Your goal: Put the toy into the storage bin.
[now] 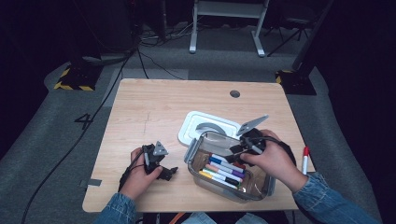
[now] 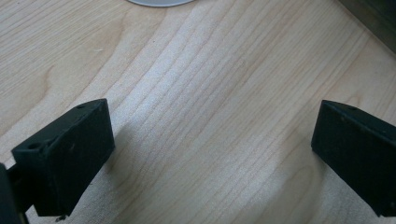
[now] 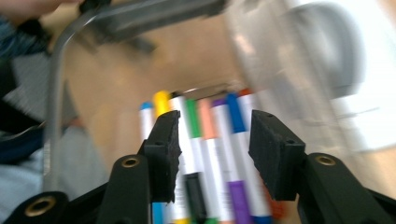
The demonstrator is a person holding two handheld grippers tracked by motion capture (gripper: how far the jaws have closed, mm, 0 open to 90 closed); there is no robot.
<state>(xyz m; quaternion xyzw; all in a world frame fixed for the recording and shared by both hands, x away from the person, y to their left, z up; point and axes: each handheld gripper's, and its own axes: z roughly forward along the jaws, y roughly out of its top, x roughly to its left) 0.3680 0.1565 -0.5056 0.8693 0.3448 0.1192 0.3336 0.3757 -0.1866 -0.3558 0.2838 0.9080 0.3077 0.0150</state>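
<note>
Markers (image 1: 224, 171) lying side by side in the clear container (image 1: 261, 189), down at about five o'clock on the table (image 1: 154, 112). White barrels, caps in blue, yellow, green, salmon, purple and red, packed in a neat row on the container floor. In the right gripper view the same markers (image 3: 205, 140) run straight away from the camera, blurred, with the see-through wall curving around them.

Right gripper (image 1: 239, 148) hangs over the container's twelve o'clock end, jaws parted and gripping nothing, the markers lying below the gap. Any print on the barrels is too smeared to read.

White lid (image 1: 205, 127) lies flat at eleven o'clock from the container, partly covered by it. One more marker with a red cap (image 1: 305, 159) lies at three o'clock, near the table edge.

Left gripper (image 1: 161, 167) sits at nine o'clock from the container, well apart; its own view shows the left gripper (image 2: 212, 154) spread wide over bare wood, released. A "4" (image 1: 85, 121) is marked on the floor at nine o'clock off the table.
</note>
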